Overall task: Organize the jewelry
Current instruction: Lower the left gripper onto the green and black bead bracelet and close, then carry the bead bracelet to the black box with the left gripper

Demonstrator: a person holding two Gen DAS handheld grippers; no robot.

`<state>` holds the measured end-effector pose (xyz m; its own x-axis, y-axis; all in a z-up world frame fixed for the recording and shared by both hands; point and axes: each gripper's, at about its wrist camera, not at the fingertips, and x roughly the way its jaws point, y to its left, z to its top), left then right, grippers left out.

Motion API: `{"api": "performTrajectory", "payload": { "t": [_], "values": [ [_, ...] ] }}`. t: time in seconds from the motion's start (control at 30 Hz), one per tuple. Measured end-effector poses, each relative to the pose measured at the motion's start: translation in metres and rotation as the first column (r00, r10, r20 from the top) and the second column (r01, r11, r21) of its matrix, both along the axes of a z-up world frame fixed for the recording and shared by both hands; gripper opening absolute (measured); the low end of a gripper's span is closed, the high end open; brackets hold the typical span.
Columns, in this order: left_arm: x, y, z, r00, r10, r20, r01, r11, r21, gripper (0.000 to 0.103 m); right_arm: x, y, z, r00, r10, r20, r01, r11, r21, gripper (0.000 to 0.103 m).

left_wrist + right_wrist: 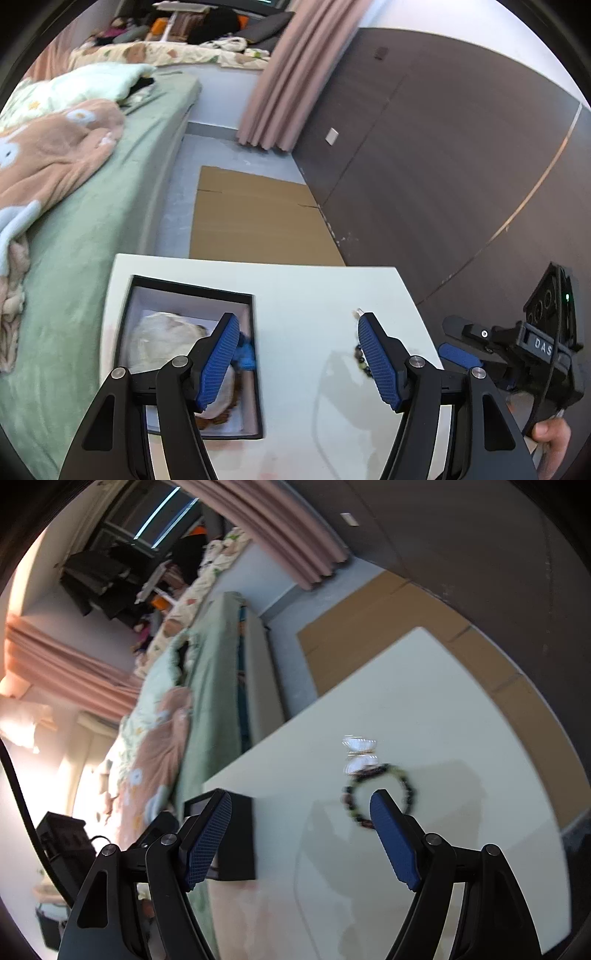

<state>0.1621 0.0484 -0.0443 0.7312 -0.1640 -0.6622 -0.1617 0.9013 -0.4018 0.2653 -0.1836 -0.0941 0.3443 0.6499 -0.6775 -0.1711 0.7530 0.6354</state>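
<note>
A bracelet point(347, 797) of dark and green beads lies on the white table point(461, 738), with a small white butterfly-shaped piece point(360, 753) at its far side. A black box point(255, 369) with a pale lining stands at the table's left and holds a cream pouch point(162, 339), something blue point(246, 352) and brown beads. My left gripper point(295, 321) is open over the table between box and bracelet point(359, 354), with nothing between its pads. My right gripper point(301, 797) is open too, its right fingertip overlapping the bracelet's ring in the right wrist view. It also shows at the table's right edge point(448, 338).
A bed with a green sheet point(92, 229) and peach blanket point(55, 155) runs along the table's left. Flattened cardboard point(255, 218) lies on the floor beyond the table, beside a dark wall point(443, 166) and pink curtain point(280, 74). A hand point(550, 439) holds the right gripper.
</note>
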Motion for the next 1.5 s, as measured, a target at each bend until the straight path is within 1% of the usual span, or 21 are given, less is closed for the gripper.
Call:
{"api": "performTrajectory", "payload": {
  "t": [0.23,0.37,0.5,0.57,0.63,0.77,0.9,0.93,0.97,1.0,1.07,1.13,1.17,1.2,1.23,1.27,1.3,1.4,1.5],
  "values": [
    [0.014,-0.040,-0.009,0.998,-0.069,-0.009,0.070,0.996,0.055,0.068,0.013,-0.034,-0.015,0.991,-0.105,-0.080,0.101,0.993,-0.060,0.078],
    [0.024,-0.062,-0.018,0.993,-0.111,-0.026,0.113,0.990,0.089,0.065,0.016,-0.051,-0.017,0.986,-0.136,-0.098,0.131,0.990,-0.057,0.078],
    [0.035,-0.084,-0.032,0.989,-0.140,-0.055,0.146,0.982,0.124,0.063,0.017,-0.060,-0.014,0.983,-0.158,-0.092,0.153,0.986,-0.063,0.078],
    [0.041,-0.090,-0.042,0.986,-0.146,-0.076,0.155,0.980,0.124,0.054,0.017,-0.061,-0.012,0.983,-0.164,-0.086,0.159,0.985,-0.062,0.078],
    [0.046,-0.099,-0.052,0.984,-0.149,-0.099,0.162,0.978,0.132,0.051,0.017,-0.063,-0.011,0.982,-0.170,-0.084,0.165,0.985,-0.058,0.078],
    [0.055,-0.110,-0.067,0.979,-0.151,-0.134,0.173,0.970,0.169,0.050,0.017,-0.069,-0.008,0.980,-0.184,-0.071,0.178,0.981,-0.076,0.078],
    [0.059,-0.122,-0.075,0.976,-0.157,-0.150,0.187,0.960,0.210,0.049,0.017,-0.075,-0.005,0.979,-0.193,-0.057,0.188,0.978,-0.090,0.078],
    [0.059,-0.122,-0.077,0.976,-0.157,-0.154,0.188,0.958,0.215,0.045,0.018,-0.076,-0.005,0.980,-0.193,-0.057,0.188,0.978,-0.087,0.078],
    [0.061,-0.124,-0.079,0.975,-0.156,-0.161,0.190,0.957,0.220,0.038,0.018,-0.077,-0.005,0.979,-0.193,-0.058,0.188,0.978,-0.087,0.078],
    [0.062,-0.125,-0.083,0.972,-0.156,-0.174,0.192,0.957,0.216,0.036,0.018,-0.077,-0.005,0.979,-0.194,-0.059,0.188,0.978,-0.089,0.078],
    [0.061,-0.126,-0.084,0.975,-0.151,-0.164,0.185,0.958,0.218,0.034,0.019,-0.077,-0.005,0.979,-0.192,-0.061,0.186,0.978,-0.096,0.078],
    [0.061,-0.130,-0.085,0.973,-0.155,-0.168,0.193,0.952,0.239,0.034,0.021,-0.078,-0.006,0.979,-0.191,-0.066,0.184,0.978,-0.100,0.078],
    [0.061,-0.131,-0.085,0.973,-0.159,-0.169,0.198,0.947,0.252,0.029,0.021,-0.078,-0.007,0.979,-0.190,-0.068,0.183,0.978,-0.100,0.078],
    [0.060,-0.131,-0.085,0.973,-0.147,-0.175,0.191,0.944,0.268,0.023,0.022,-0.077,-0.008,0.980,-0.189,-0.069,0.182,0.978,-0.102,0.078],
    [0.061,-0.129,-0.086,0.973,-0.144,-0.179,0.189,0.946,0.264,0.009,0.022,-0.076,-0.008,0.980,-0.188,-0.069,0.180,0.978,-0.106,0.078],
    [0.060,-0.124,-0.085,0.972,-0.150,-0.181,0.190,0.956,0.224,0.009,0.022,-0.074,-0.008,0.980,-0.186,-0.068,0.178,0.978,-0.111,0.078],
    [0.060,-0.121,-0.085,0.971,-0.152,-0.184,0.189,0.960,0.204,0.009,0.022,-0.072,-0.008,0.981,-0.182,-0.067,0.174,0.978,-0.116,0.078],
    [0.055,-0.115,-0.077,0.977,-0.137,-0.166,0.172,0.960,0.220,0.009,0.022,-0.065,-0.010,0.984,-0.164,-0.064,0.154,0.979,-0.133,0.078],
    [0.048,-0.107,-0.063,0.980,-0.149,-0.129,0.172,0.967,0.189,0.009,0.022,-0.055,-0.011,0.988,-0.145,-0.056,0.135,0.979,-0.152,0.078]
  ]
}}
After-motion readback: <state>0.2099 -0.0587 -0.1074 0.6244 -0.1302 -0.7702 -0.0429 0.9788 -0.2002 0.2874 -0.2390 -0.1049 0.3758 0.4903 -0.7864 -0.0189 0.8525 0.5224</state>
